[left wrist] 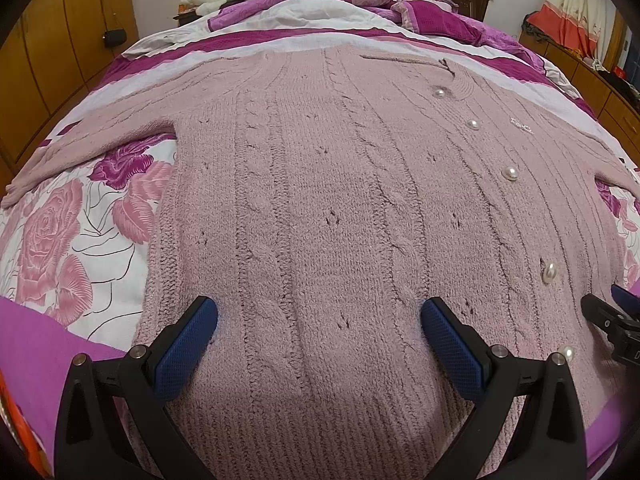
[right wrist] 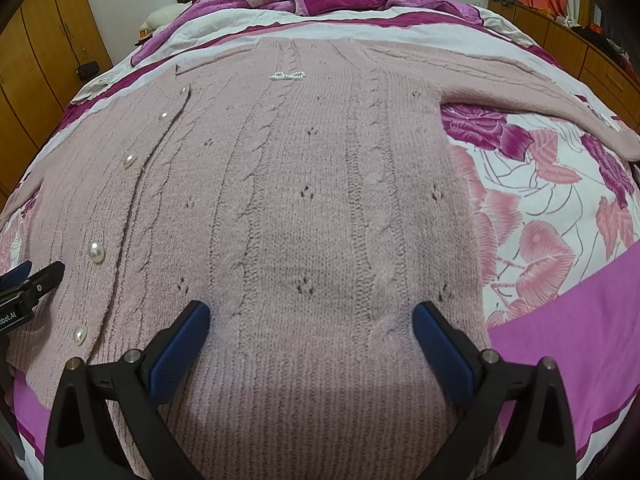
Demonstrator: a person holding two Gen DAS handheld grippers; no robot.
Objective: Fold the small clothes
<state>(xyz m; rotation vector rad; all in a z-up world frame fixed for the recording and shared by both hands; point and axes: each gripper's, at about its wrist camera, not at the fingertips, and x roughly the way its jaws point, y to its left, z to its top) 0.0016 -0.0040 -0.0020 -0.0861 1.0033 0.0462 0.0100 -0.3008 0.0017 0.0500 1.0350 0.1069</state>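
We see the left claw (left wrist: pixel 320 320) spread wide, holding nothing, its blue pads (left wrist: pixel 188 344) poised over the lower left half of the pink cardigan (left wrist: pixel 320 200). We see the right claw (right wrist: pixel 312 324) equally wide and empty above the lower right half. Each claw shows at the edge of the other's view. The cardigan lies flat, front up, on the bed (right wrist: pixel 540 208), hem towards us, both sleeves spread outward. We count 5 pearl buttons (left wrist: pixel 510 172) down the placket. A floral quilt covers the bed; wooden wardrobes (left wrist: pixel 60 40) stand beside it.
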